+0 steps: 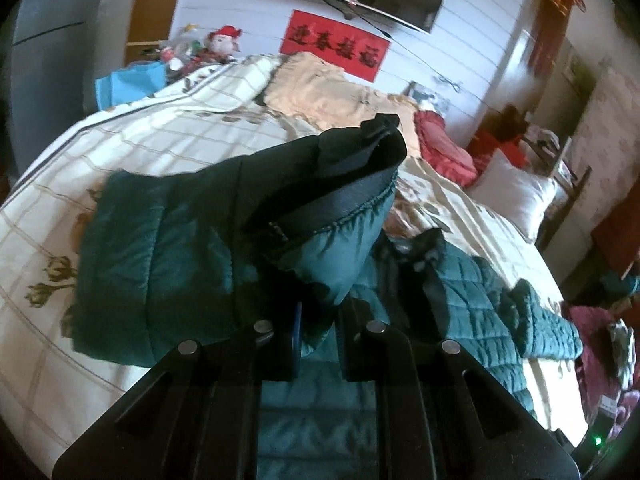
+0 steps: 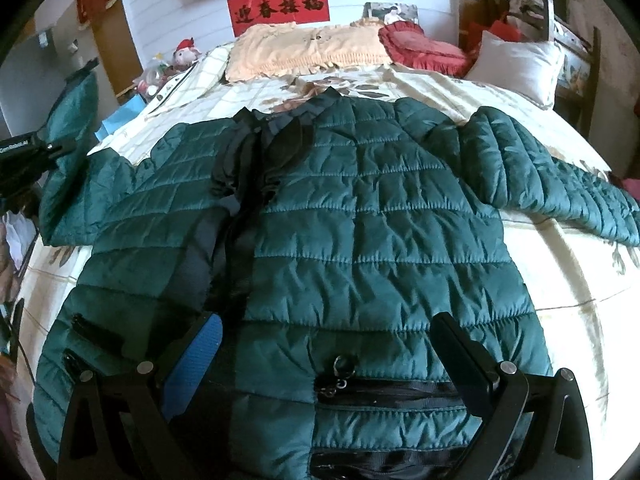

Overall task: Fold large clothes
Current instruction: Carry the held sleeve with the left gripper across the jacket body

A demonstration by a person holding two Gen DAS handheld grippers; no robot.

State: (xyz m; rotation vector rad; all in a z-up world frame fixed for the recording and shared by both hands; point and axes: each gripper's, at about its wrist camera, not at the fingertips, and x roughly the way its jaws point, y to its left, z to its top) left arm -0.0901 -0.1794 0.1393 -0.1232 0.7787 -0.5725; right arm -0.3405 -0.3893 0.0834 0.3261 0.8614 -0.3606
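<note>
The jacket (image 2: 360, 220) lay face up, spread across the bed (image 2: 540, 288), its collar toward the pillows (image 2: 304, 48). The left gripper (image 1: 316, 344) had its fingers clenched on the jacket's left sleeve (image 1: 168, 248), raised off the bed beside the jacket. The right gripper (image 2: 324, 356) hung with fingers released over the jacket's hem. The right sleeve (image 2: 560, 176) was still outstretched, the body unfolded; folding seemed barely begun.
</note>
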